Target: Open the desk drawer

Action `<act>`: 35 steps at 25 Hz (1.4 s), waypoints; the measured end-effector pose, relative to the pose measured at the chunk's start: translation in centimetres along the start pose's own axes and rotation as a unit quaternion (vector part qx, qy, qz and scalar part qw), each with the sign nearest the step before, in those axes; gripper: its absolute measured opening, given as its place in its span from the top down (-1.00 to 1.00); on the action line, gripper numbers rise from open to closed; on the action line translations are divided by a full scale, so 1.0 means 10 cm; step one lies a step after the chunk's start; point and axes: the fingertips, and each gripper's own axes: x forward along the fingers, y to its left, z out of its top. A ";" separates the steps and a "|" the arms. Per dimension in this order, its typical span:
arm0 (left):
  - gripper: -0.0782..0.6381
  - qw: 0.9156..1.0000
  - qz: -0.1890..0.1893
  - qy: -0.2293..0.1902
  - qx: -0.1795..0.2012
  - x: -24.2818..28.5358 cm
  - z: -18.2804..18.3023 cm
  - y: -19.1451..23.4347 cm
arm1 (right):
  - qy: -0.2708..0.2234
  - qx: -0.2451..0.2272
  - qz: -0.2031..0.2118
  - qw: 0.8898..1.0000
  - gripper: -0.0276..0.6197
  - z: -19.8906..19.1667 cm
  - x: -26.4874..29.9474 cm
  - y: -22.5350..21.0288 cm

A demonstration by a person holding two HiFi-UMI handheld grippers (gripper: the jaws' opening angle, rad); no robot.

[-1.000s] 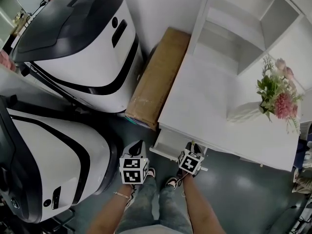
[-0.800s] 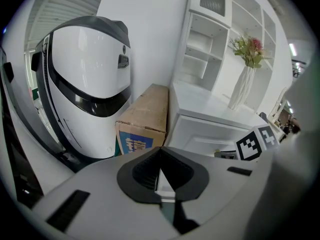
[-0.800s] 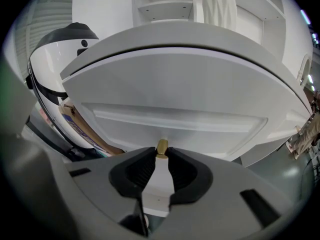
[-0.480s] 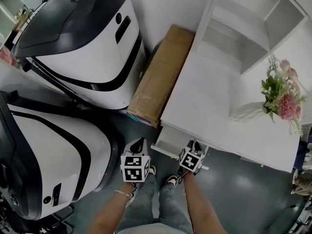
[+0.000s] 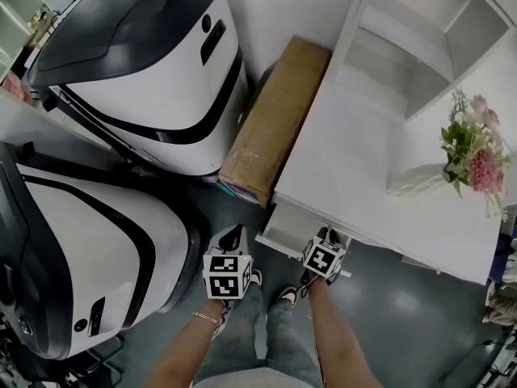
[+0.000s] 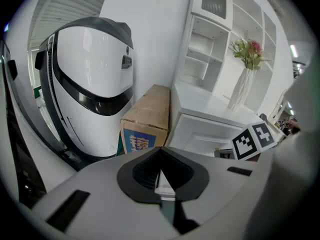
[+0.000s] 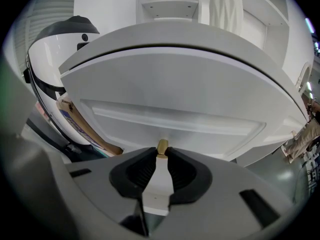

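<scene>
Lighting is bright and diffuse; the white counter (image 5: 347, 168) nears overexposure. Both gripper views show strong fisheye curvature, dark vignetted corners and soft-focus foregrounds.

Lab — 2 bulky white machines (image 5: 137, 71)

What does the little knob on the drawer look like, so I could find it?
Find the big white desk; under its top runs a wide white panelled drawer front. On that front sits one small brass-coloured round knob, the only golden thing on all that white, pinched between the jaws of the right gripper, which have just been closing.
</scene>
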 end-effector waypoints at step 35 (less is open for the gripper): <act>0.73 1.000 0.011 -0.007 -0.027 -0.48 -0.50 0.26 | 0.004 0.001 -0.017 1.000 0.67 -0.45 -0.35 0.06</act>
